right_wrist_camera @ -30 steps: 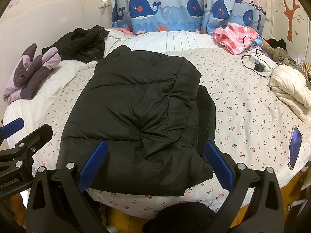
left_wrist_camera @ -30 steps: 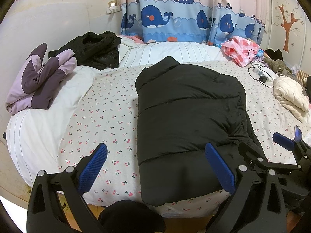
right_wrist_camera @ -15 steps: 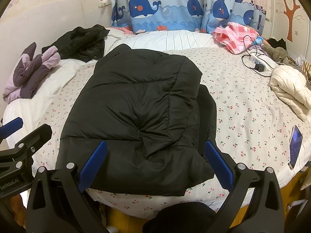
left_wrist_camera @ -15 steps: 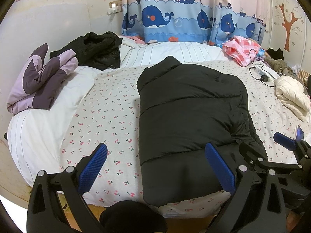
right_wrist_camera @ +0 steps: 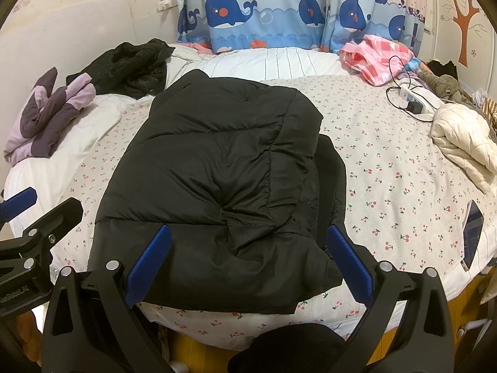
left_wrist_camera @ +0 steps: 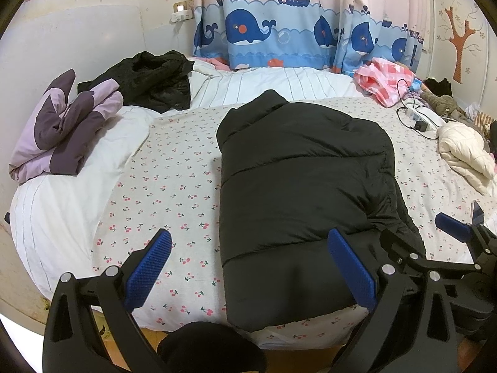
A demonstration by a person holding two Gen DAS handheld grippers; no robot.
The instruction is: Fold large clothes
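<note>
A folded black quilted puffer jacket (right_wrist_camera: 217,183) lies on the cherry-print bed (left_wrist_camera: 174,168), its hem at the near edge. Left gripper (left_wrist_camera: 248,267) and right gripper (right_wrist_camera: 245,264) both gape wide, apparently clear of the fabric.

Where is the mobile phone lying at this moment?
In the right wrist view, the phone lies at the bed's near right edge, on the cherry-print sheet, below the cream jacket.
</note>
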